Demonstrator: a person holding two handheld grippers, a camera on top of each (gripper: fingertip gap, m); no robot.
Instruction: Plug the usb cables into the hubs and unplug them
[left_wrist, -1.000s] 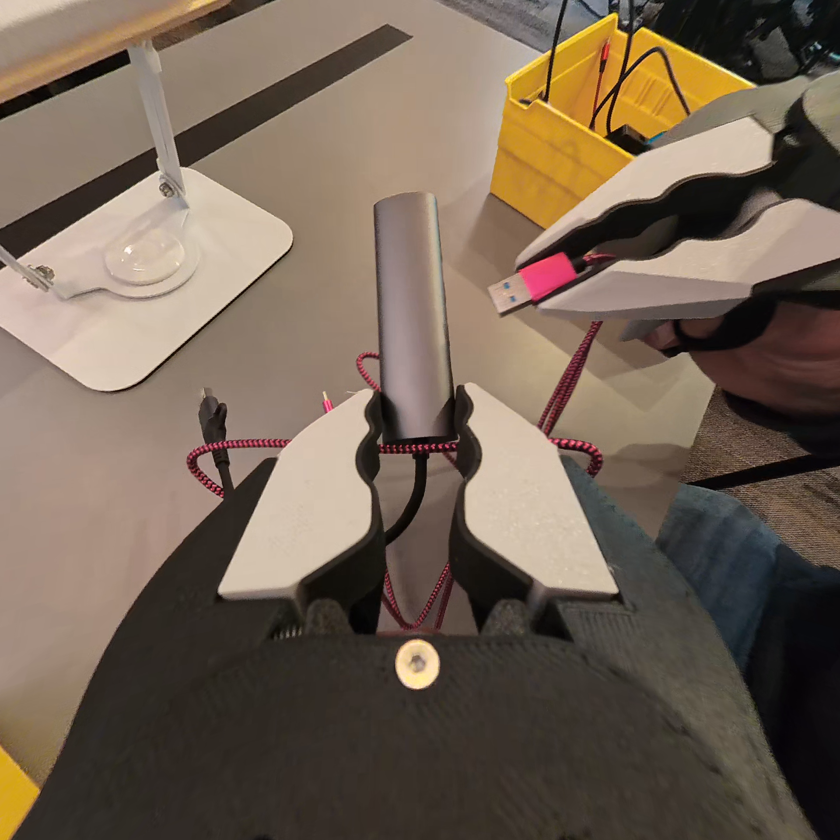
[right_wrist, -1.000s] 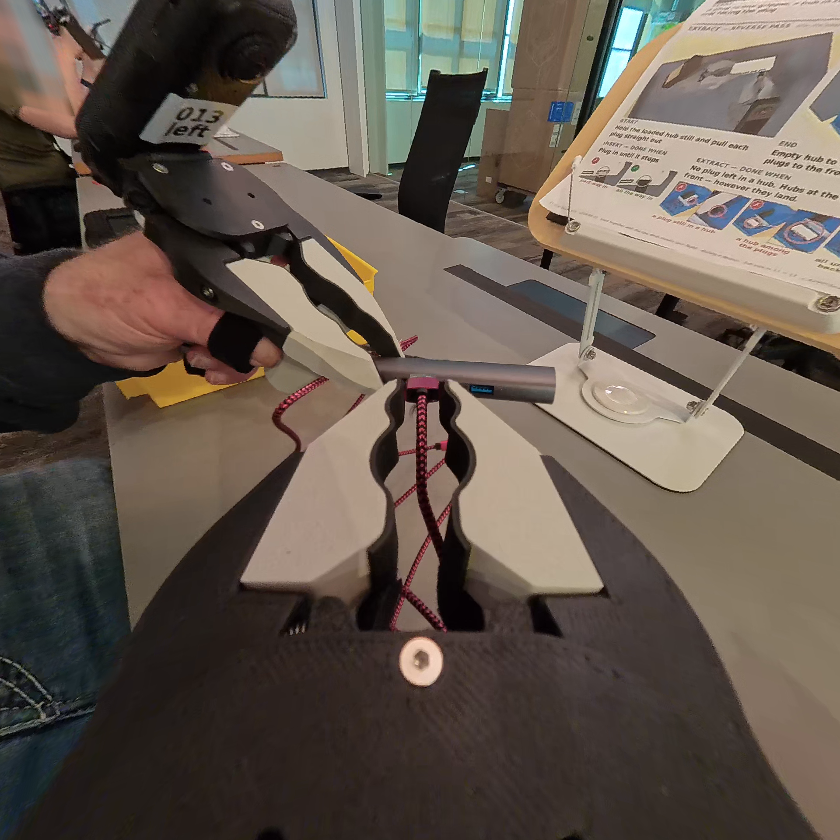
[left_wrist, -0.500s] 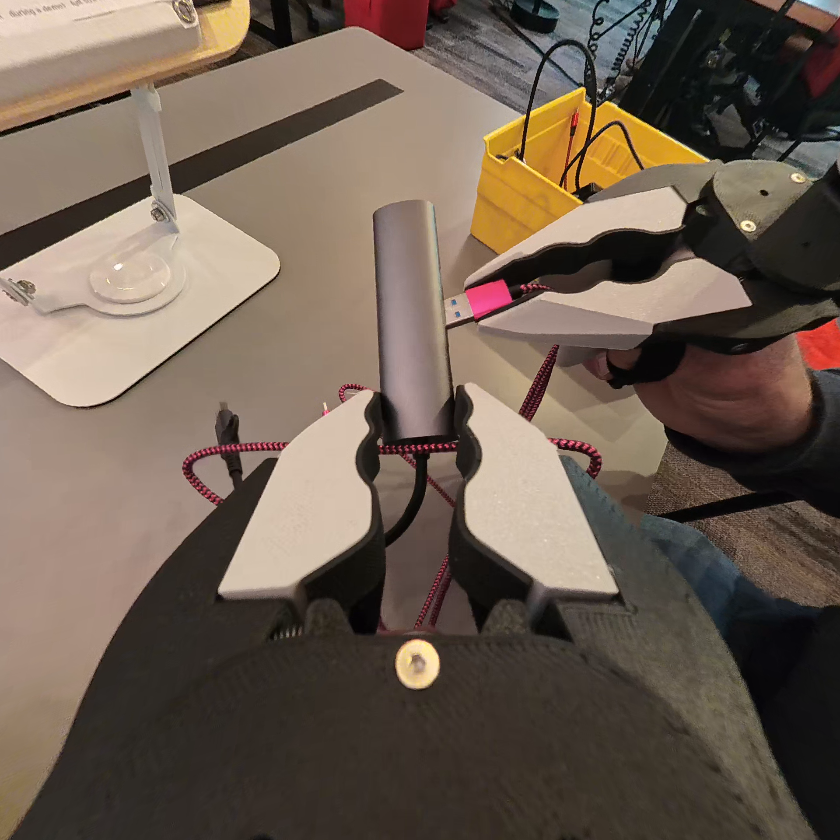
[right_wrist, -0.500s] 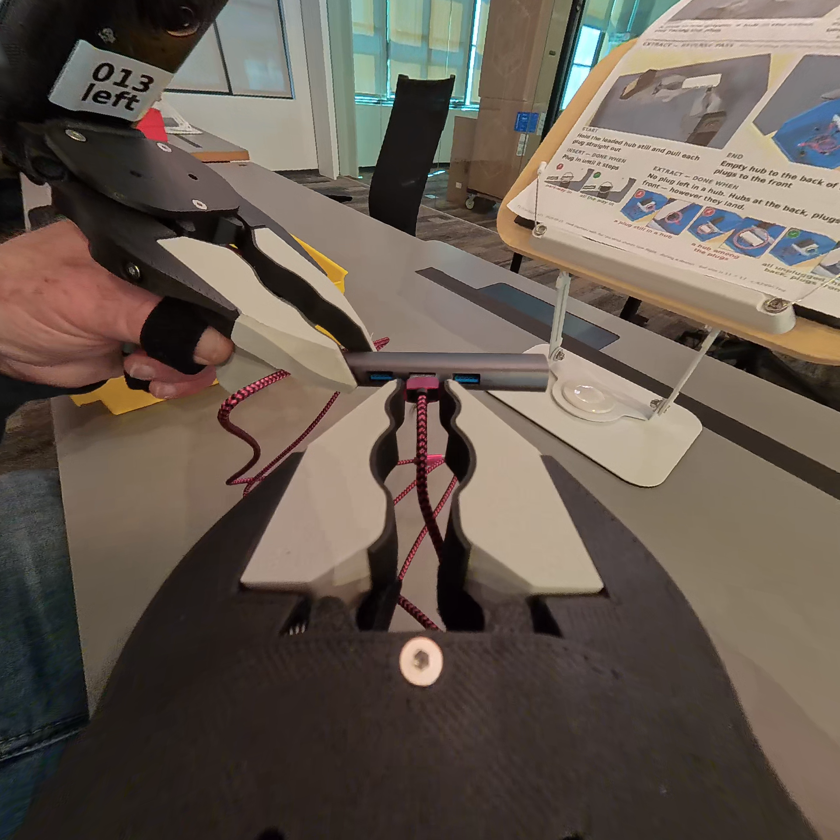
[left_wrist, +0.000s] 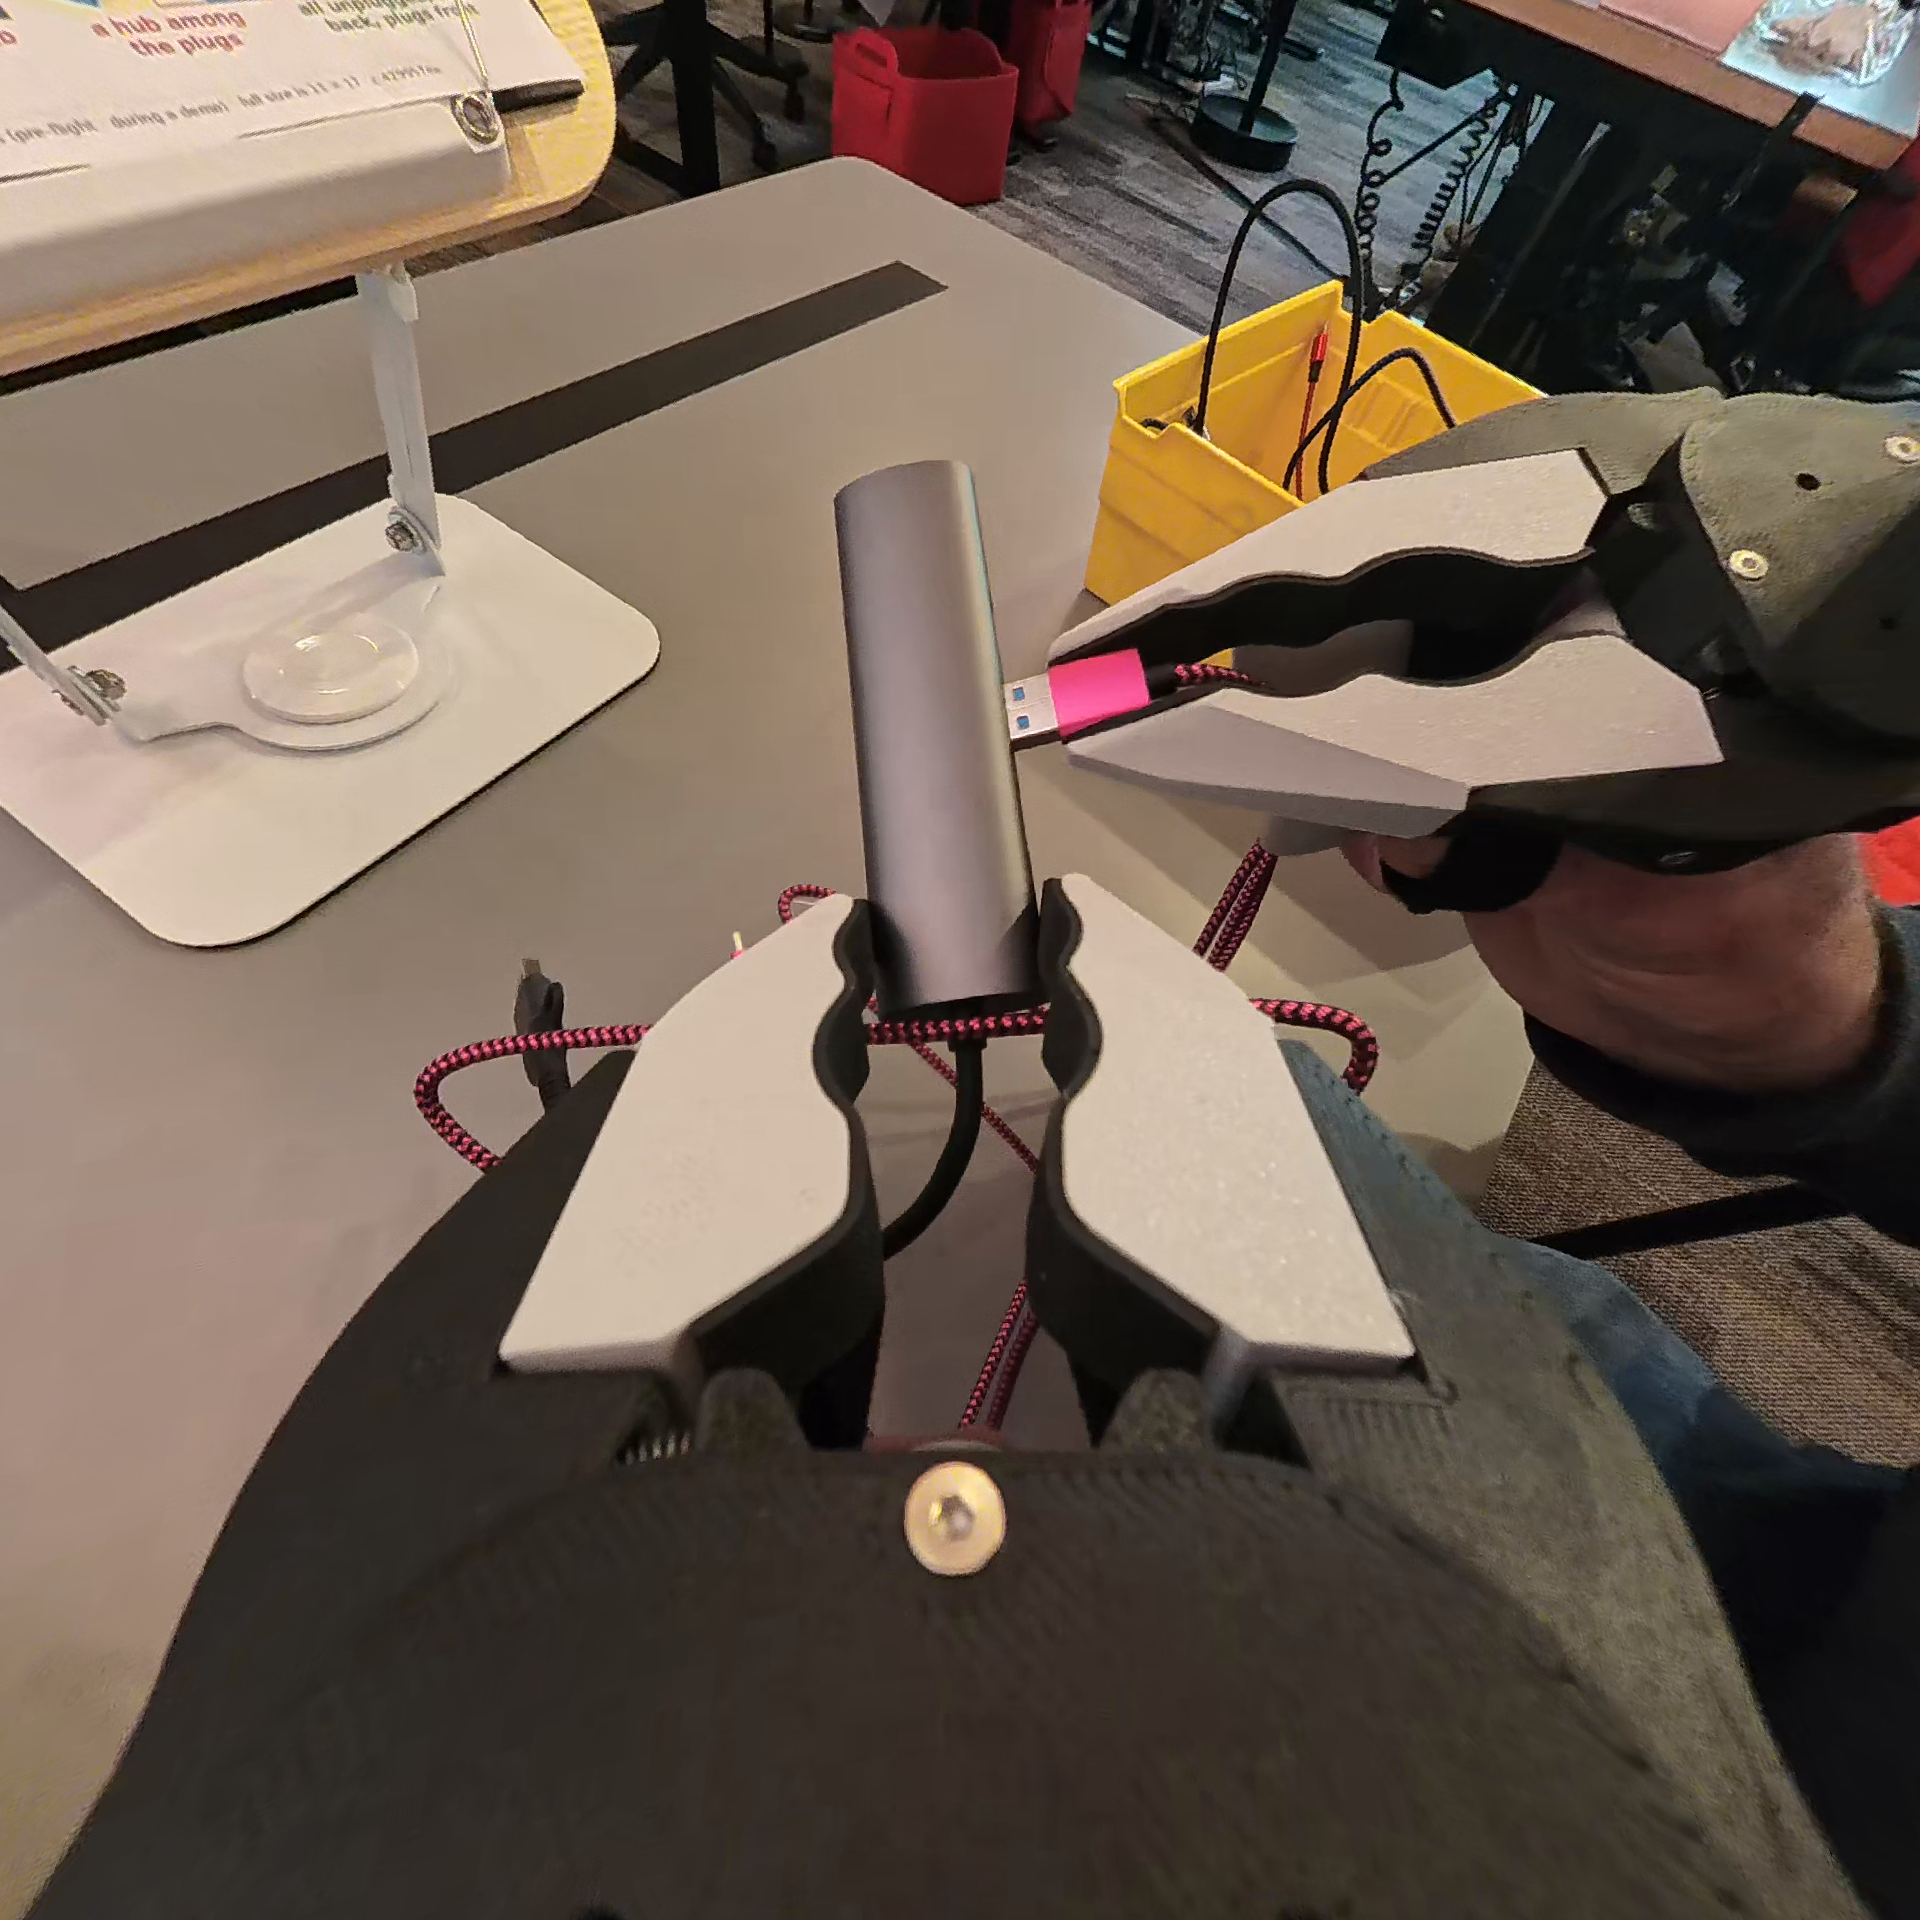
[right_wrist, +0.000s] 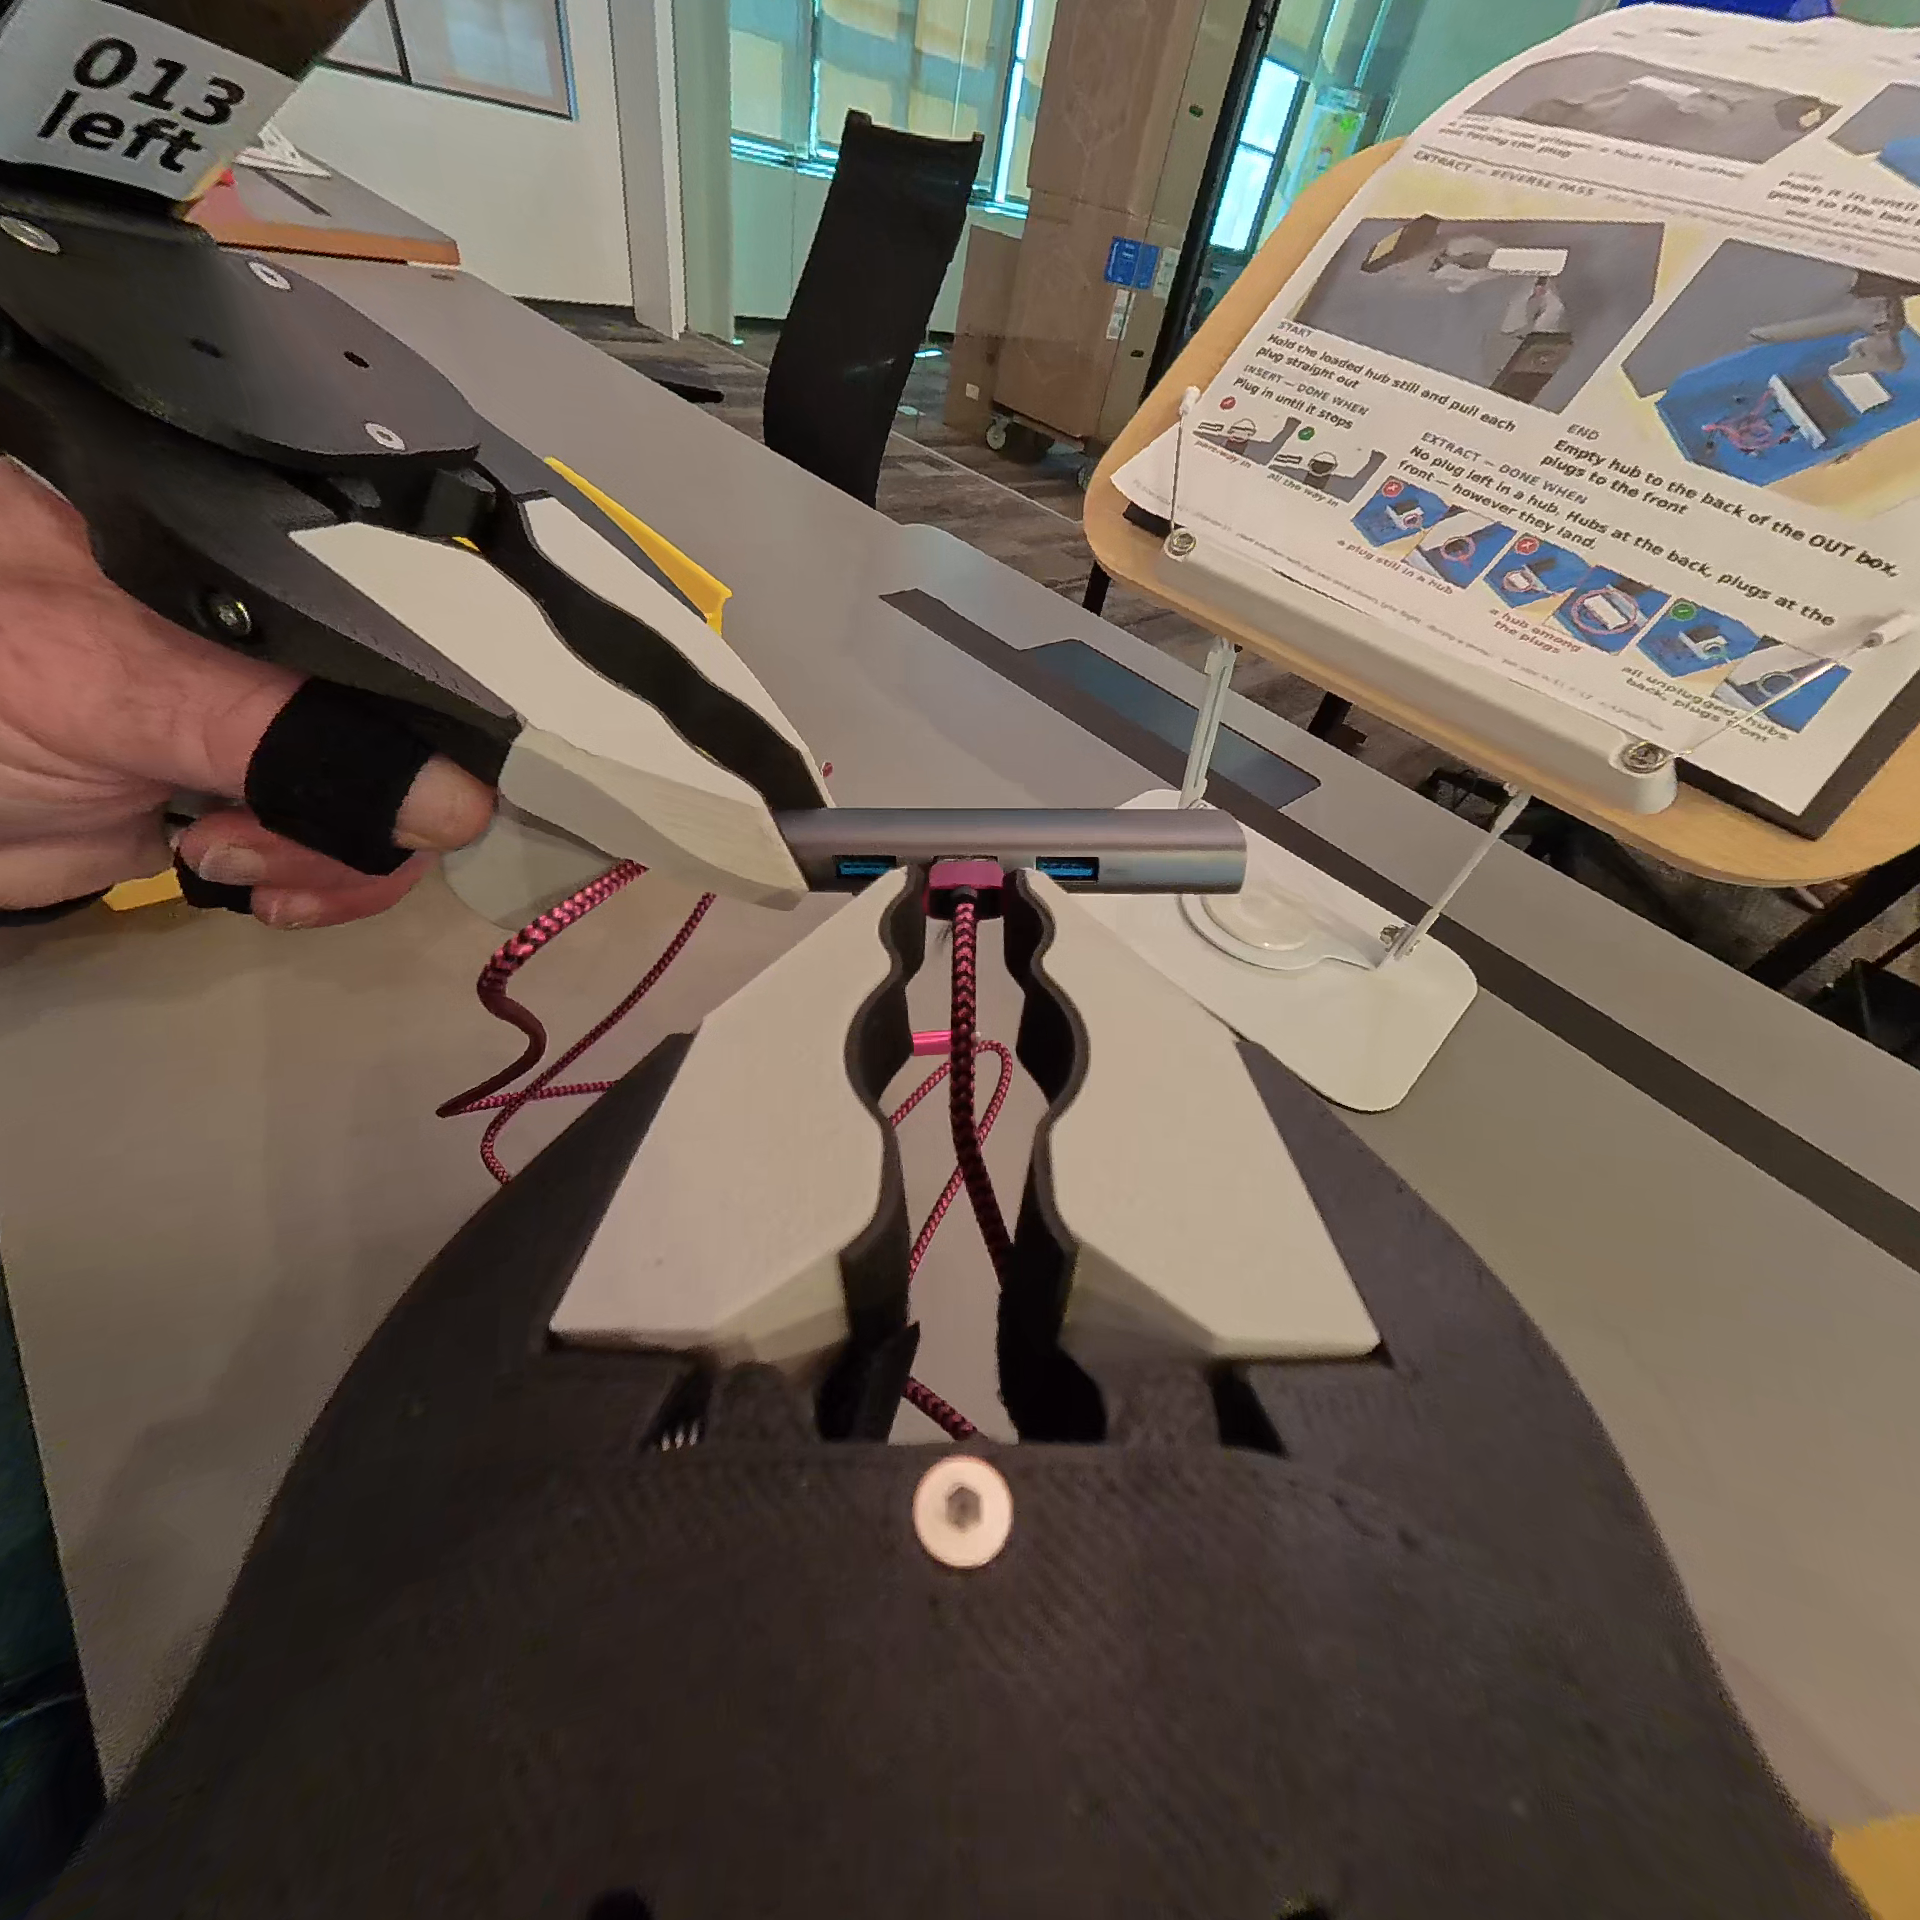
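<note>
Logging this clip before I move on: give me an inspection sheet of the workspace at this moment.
Surface: grey table with a dark strip.
Job's things: dark hub held off the table; pink USB plug at the hub's middle port, some metal showing.
Clutter: yellow bin holding cables.
Grippers: left gripper shut on the hub's end; right gripper shut on the plug.
Cables: pink braided cable looped on the table; black hub lead.
Surroundings: instruction stand, black chair, red bin.
</note>
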